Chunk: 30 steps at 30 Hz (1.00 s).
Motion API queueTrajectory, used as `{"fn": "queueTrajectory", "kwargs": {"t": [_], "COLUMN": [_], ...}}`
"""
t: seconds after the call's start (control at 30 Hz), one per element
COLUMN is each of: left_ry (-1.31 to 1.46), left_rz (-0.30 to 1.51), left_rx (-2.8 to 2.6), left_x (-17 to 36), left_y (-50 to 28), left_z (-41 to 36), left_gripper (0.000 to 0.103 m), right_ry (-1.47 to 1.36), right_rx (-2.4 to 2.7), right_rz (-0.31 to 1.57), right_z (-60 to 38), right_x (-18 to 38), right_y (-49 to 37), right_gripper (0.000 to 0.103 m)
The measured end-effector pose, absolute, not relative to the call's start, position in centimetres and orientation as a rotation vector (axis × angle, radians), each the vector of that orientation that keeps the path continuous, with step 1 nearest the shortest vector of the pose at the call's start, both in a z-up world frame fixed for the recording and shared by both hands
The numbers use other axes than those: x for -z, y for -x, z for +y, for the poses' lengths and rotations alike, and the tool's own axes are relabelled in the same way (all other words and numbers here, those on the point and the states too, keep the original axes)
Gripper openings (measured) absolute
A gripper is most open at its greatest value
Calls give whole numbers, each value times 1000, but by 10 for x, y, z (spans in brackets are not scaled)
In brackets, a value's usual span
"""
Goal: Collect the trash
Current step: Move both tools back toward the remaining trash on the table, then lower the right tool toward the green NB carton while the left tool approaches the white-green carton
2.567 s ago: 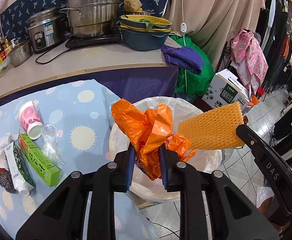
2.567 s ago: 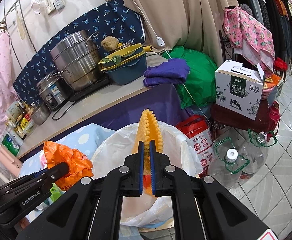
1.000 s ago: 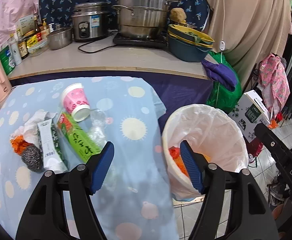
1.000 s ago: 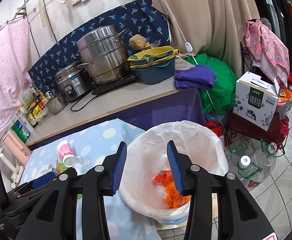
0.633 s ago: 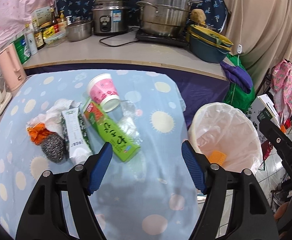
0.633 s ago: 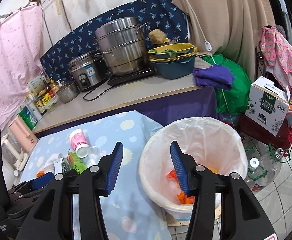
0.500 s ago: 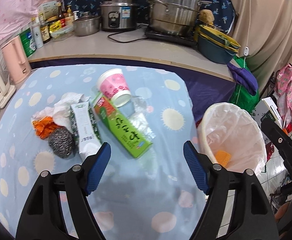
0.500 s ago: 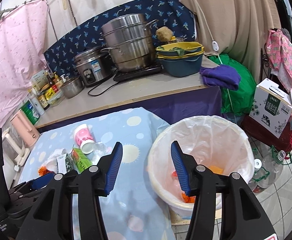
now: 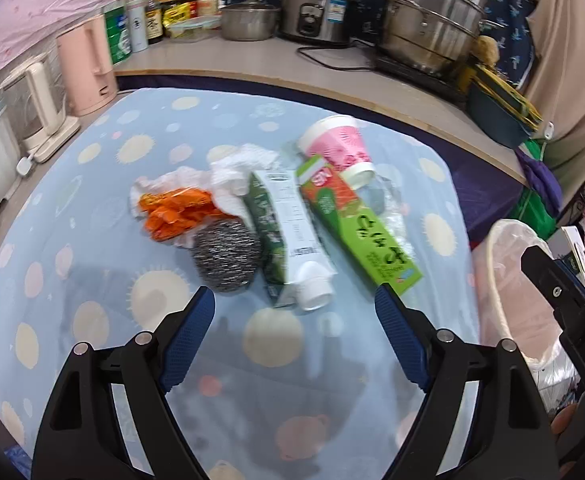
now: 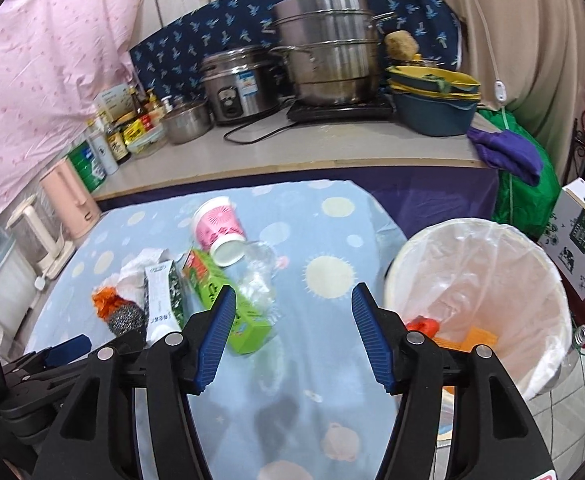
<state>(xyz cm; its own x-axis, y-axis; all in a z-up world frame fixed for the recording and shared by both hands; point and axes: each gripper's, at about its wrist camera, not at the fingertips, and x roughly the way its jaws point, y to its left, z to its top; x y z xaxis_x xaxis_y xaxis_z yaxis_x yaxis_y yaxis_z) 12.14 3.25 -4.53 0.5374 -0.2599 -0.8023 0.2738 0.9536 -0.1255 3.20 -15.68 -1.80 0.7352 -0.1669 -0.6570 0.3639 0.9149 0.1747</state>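
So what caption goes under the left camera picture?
Open left gripper hovering over a steel scrubber, tube and green box.

This is a home kitchen. Big steel pots [image 10: 326, 48], a rice cooker [image 10: 238, 84], sauce bottles [image 9: 156, 8] and a pink kettle [image 9: 86, 68] stand along the back worktop [image 10: 292, 152].

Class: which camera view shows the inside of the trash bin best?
The right wrist view. There the trash bin shows its whole rim and lined interior, with orange scraps lying at the bottom. The left wrist view catches only a slice of the bin at the right edge, with its contents out of sight.
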Motion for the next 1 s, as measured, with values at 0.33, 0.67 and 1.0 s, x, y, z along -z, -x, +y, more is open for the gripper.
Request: {"fn": "queueTrajectory", "kwargs": {"t": [0.33, 0.67, 1.0], "left_ry": [44, 74, 105], "left_rz": [998, 1052, 1088], "left_rx": [248, 239, 240], "left_x": [65, 81, 89], "left_y": [-139, -150, -160], "left_z": [68, 74, 76], "left_gripper": [87, 87, 87], "right_ry": [-236, -146, -82], "right_rx": [232, 192, 181], "right_rz": [793, 877, 915], "right_z": [-129, -111, -110], "right_x": [55, 90, 113], "right_y": [-78, -112, -134], "right_gripper": [60, 60, 61]}}
